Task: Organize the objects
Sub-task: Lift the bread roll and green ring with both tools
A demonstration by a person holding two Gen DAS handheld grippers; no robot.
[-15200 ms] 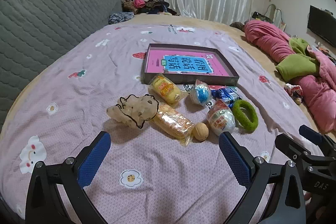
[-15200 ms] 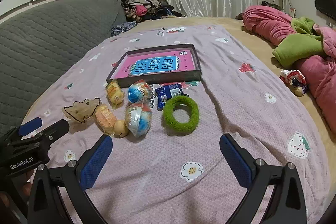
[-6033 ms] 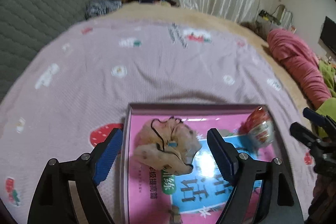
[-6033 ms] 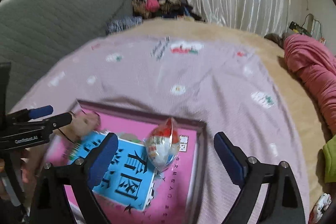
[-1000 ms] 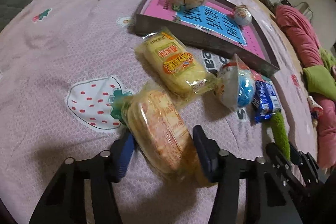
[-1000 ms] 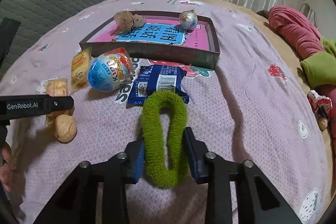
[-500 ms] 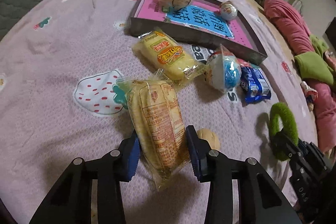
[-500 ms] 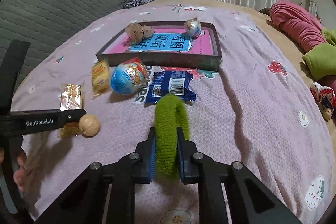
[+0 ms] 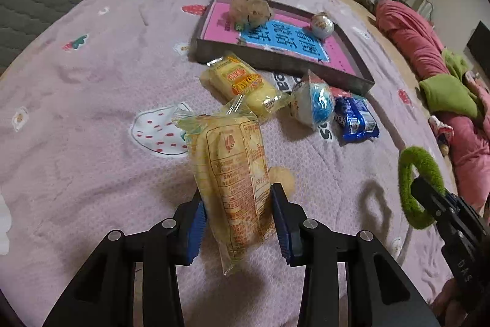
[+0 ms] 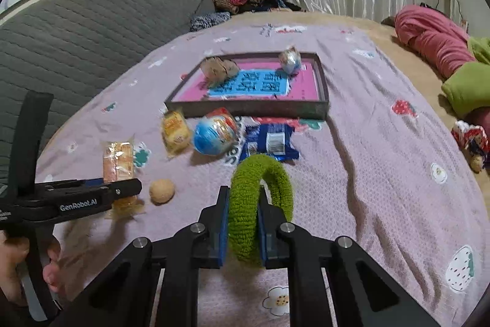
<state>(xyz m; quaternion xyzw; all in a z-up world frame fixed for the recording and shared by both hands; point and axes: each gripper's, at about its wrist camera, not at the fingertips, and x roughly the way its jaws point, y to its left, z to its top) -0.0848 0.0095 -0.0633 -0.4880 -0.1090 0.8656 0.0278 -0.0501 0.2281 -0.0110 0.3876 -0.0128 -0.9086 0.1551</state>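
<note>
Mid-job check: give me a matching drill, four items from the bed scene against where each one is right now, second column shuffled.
Items:
1. green ring
2. cracker pack
3. blue snack bag
4. beige pouch

Places:
A. inside the tray
B. between the left gripper's fingers
C. lying on the bedspread in front of the tray
D. between the right gripper's fingers

Pairs: 1-D, 2-B, 3-C, 4-A
</note>
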